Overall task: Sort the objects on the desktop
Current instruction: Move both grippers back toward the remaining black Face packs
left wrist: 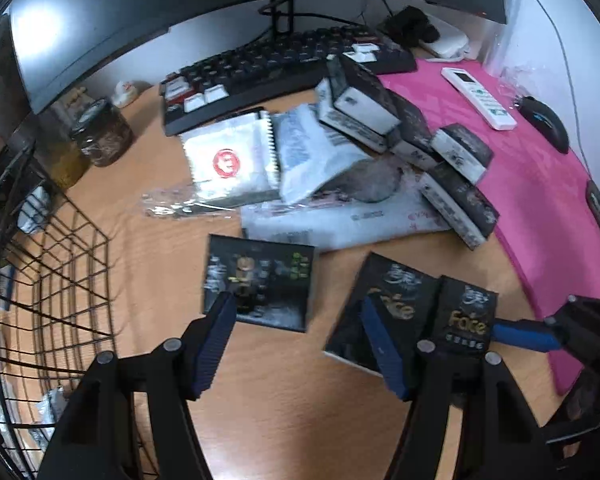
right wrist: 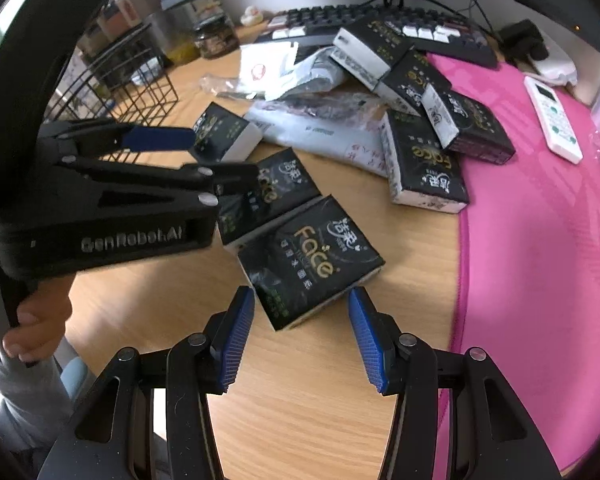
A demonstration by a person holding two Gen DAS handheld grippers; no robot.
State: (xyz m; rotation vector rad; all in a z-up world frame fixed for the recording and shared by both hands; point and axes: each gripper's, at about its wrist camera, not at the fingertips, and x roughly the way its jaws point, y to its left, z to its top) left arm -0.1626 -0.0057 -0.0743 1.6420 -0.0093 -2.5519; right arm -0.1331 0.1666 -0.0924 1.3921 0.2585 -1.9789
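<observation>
You are holding the left gripper [left wrist: 296, 332] with its blue pads spread wide, gripping nothing, above a black tissue pack [left wrist: 260, 282] lying on the wooden desk [left wrist: 148, 184]. Your right gripper [right wrist: 302, 334] is also standing open and empty, just short of a black pack reading "Face" [right wrist: 310, 258] in gold. A second "Face" pack [right wrist: 268, 196] is lying just beside it, partly under the left tool, whose body is showing "GenRobot.AI". More black packs [right wrist: 424, 160] are leaning in a heap at the pink mat [right wrist: 540, 220]. A wire basket [left wrist: 56, 276] is sitting to the left. The monitor's [left wrist: 260, 0] logo is too blurred to read.
</observation>
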